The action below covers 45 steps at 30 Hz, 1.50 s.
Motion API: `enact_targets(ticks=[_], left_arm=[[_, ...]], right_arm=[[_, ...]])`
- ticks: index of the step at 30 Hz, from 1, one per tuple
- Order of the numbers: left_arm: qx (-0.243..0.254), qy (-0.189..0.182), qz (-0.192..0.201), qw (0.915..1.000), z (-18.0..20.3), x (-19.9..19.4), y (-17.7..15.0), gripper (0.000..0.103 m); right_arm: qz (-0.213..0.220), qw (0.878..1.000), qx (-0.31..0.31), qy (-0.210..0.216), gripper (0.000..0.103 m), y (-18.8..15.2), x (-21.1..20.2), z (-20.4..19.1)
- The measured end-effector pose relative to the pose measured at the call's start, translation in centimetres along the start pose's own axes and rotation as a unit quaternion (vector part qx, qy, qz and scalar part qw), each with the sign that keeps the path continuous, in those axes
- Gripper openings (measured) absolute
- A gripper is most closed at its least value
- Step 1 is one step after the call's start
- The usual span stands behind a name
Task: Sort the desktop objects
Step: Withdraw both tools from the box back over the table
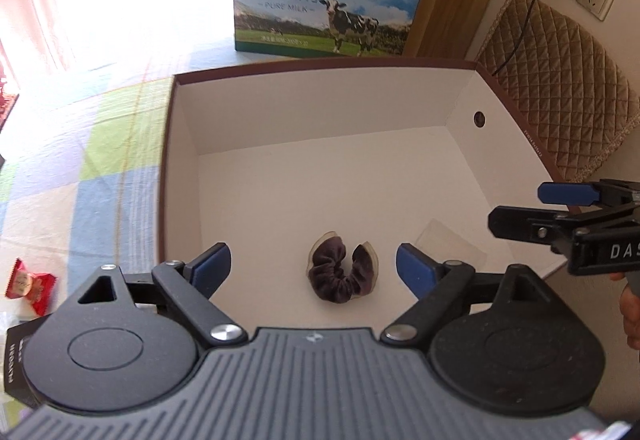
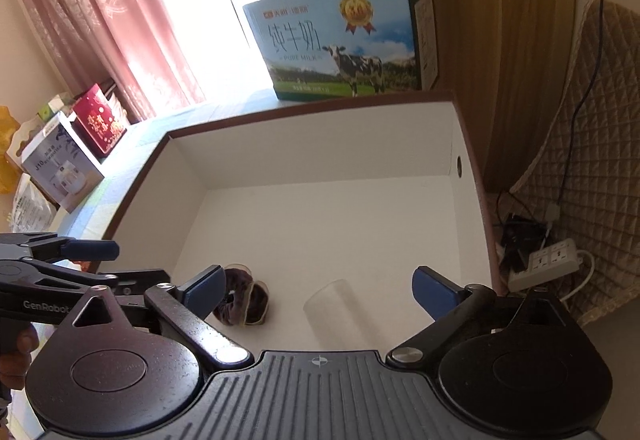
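scrunchie (image 1: 343,275) and a clear plastic piece (image 2: 334,306) lay apart inside the box (image 1: 320,108). left gripper (image 1: 313,267) and right gripper (image 2: 320,290) hovered over them, jaws spread wide, holding nothing.

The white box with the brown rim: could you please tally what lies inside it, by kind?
Dark velvet scrunchie: 1
Clear plastic piece: 1
Total: 2, both on the floor of the box, lying apart from each other. Neither hand-held gripper, left or right, holds anything.
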<state>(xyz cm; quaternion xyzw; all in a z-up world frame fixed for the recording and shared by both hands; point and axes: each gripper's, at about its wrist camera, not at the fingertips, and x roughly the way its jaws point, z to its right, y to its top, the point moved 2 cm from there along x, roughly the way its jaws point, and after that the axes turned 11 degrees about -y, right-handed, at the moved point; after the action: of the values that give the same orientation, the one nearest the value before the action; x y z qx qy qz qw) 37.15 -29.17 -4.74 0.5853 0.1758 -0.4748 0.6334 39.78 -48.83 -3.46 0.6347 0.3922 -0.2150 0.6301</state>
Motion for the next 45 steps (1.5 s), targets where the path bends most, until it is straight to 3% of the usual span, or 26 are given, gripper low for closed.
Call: enact_targets(ticks=[14,28,34,45], left_arm=[[-0.021,0.047,0.041,0.9978,-0.4,-7.4,-4.6,0.093],[-0.023,0.044,0.046,0.9977,-1.1,-11.7,-8.7,0.093],[-0.021,0.031,0.037,0.9986,-2.9,-13.3,-11.0,0.093],[-0.027,0.031,0.014,0.9991,-8.6,-17.3,-15.7,0.093]], right_arm=[[0.031,0.999,-0.023,0.01,0.101,-3.9,-4.8,-3.3],[0.041,0.998,-0.037,0.01,0.101,-6.3,-7.4,-7.6],[0.041,0.998,-0.036,-0.006,0.101,-8.2,-8.0,-10.3],[0.003,1.0,-0.014,-0.007,0.101,-12.2,-8.1,-16.2]])
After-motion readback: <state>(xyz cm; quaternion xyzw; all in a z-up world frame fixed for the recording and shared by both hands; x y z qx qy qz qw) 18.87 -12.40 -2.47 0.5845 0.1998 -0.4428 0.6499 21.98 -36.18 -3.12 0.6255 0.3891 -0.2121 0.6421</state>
